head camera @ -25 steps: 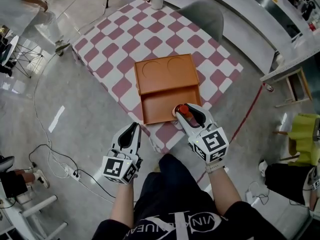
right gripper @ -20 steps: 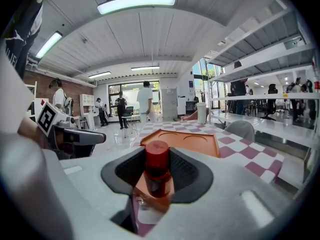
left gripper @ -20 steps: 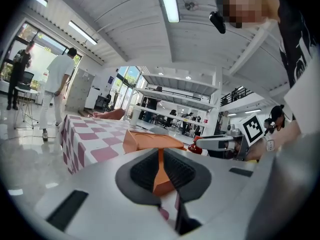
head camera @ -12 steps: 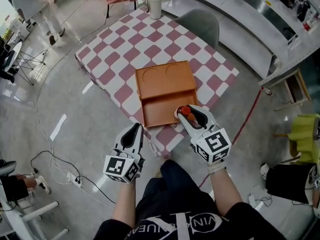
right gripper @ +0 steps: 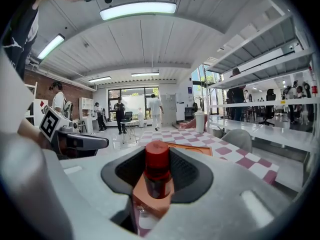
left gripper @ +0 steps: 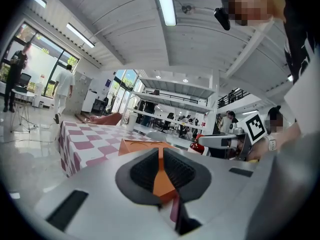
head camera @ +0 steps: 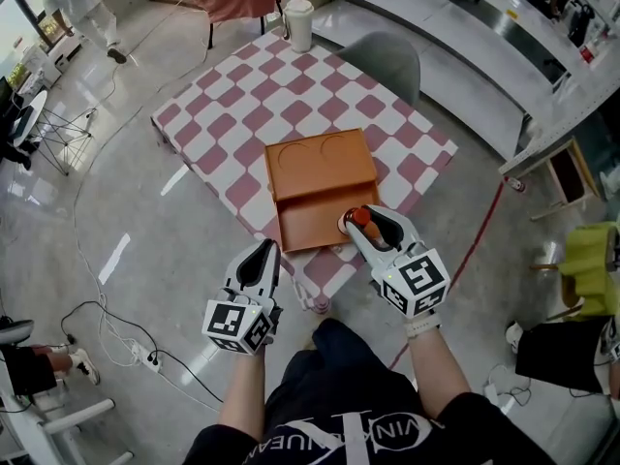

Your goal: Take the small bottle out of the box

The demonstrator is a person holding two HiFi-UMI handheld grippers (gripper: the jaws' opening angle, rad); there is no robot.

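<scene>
An orange box (head camera: 320, 177) lies open on the pink-and-white checked table (head camera: 252, 105). At its near right corner my right gripper (head camera: 360, 219) is shut on the small bottle (head camera: 359, 216), whose red cap shows between the fingers. In the right gripper view the bottle (right gripper: 157, 169) stands upright between the jaws of the right gripper (right gripper: 157, 176), over the orange box edge. My left gripper (head camera: 263, 252) hangs just off the table's near edge, left of the box, shut and holding nothing. The left gripper view shows the left gripper's (left gripper: 161, 171) pads nearly touching, the box beyond them.
A white cup (head camera: 299, 22) stands at the table's far corner. A grey chair (head camera: 387, 61) sits behind the table's right side. Cables and a power strip (head camera: 145, 356) lie on the floor at left. A person in white walks at far left.
The whole scene has slid slightly in the head view. Both grippers keep their places relative to the box, the bottle still in the right one.
</scene>
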